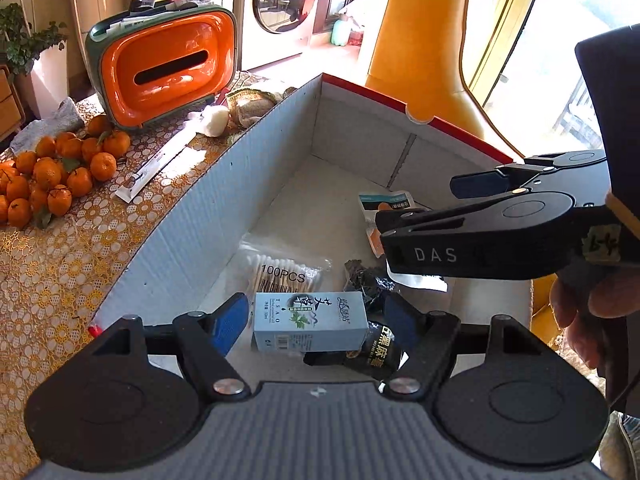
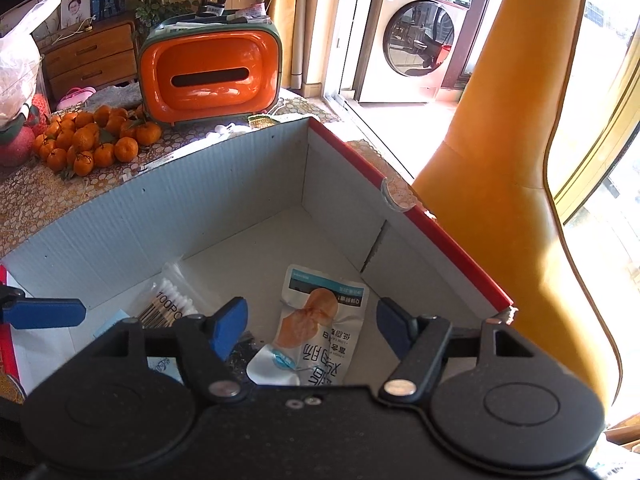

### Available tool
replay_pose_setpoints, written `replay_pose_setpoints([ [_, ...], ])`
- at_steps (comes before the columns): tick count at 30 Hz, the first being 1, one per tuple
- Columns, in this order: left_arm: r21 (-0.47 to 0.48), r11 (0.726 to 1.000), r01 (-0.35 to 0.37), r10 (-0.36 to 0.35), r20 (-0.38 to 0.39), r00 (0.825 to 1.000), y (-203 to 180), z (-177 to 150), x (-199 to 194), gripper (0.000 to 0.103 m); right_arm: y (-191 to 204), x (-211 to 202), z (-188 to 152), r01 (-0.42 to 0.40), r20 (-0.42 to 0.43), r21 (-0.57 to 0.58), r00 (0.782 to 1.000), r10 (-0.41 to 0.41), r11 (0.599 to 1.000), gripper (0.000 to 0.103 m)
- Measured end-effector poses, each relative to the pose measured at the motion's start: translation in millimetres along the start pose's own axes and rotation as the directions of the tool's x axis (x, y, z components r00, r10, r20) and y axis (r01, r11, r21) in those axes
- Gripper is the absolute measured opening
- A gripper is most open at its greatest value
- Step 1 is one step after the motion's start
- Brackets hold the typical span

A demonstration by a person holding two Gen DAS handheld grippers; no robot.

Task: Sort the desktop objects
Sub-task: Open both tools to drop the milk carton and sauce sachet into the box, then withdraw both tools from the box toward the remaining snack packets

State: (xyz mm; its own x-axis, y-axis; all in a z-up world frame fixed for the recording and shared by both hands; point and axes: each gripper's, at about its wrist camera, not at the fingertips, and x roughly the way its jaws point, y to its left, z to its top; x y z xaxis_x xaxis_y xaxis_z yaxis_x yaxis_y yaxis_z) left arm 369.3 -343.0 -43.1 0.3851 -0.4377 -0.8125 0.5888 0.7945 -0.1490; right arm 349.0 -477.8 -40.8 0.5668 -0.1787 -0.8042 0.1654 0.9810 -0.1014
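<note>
An open cardboard carton (image 1: 180,220) with white walls and a red rim holds the sorted items. My left gripper (image 1: 316,316) is open low inside it, its blue fingers on either side of a light blue box (image 1: 310,322) without touching it. A black snack packet (image 1: 372,350) lies beside the box, and a bag of cotton swabs (image 1: 284,268) just beyond. My right gripper (image 2: 310,324) is open above a white and orange snack pouch (image 2: 316,320) on the carton (image 2: 180,208) floor. It shows side-on as the right gripper (image 1: 420,204) in the left wrist view, with a hand behind it.
An orange tissue box (image 1: 164,68) stands on the lace-covered table behind the carton. A pile of tangerines (image 1: 60,172) and a long white packet (image 1: 160,164) lie to the left. A yellow chair (image 2: 500,160) stands right of the carton, with a washing machine (image 2: 416,36) beyond.
</note>
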Motion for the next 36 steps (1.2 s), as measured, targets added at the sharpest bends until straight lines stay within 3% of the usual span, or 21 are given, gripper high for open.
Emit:
replay_pose_setpoints([
  [15, -0.006, 1.0, 0.004, -0.004, 0.107, 0.994, -3, -31, -101, 0.074, 18, -74, -16, -0.036, 0.056, 0.003, 0.998, 0.036, 0.999, 0.072],
  [36, -0.069, 0.997, -0.022, 0.038, 0.241, 0.97, 3, -126, -227, 0.074, 84, -164, -59, -0.11, 0.136, -0.071, 0.984, 0.118, 0.991, 0.073],
])
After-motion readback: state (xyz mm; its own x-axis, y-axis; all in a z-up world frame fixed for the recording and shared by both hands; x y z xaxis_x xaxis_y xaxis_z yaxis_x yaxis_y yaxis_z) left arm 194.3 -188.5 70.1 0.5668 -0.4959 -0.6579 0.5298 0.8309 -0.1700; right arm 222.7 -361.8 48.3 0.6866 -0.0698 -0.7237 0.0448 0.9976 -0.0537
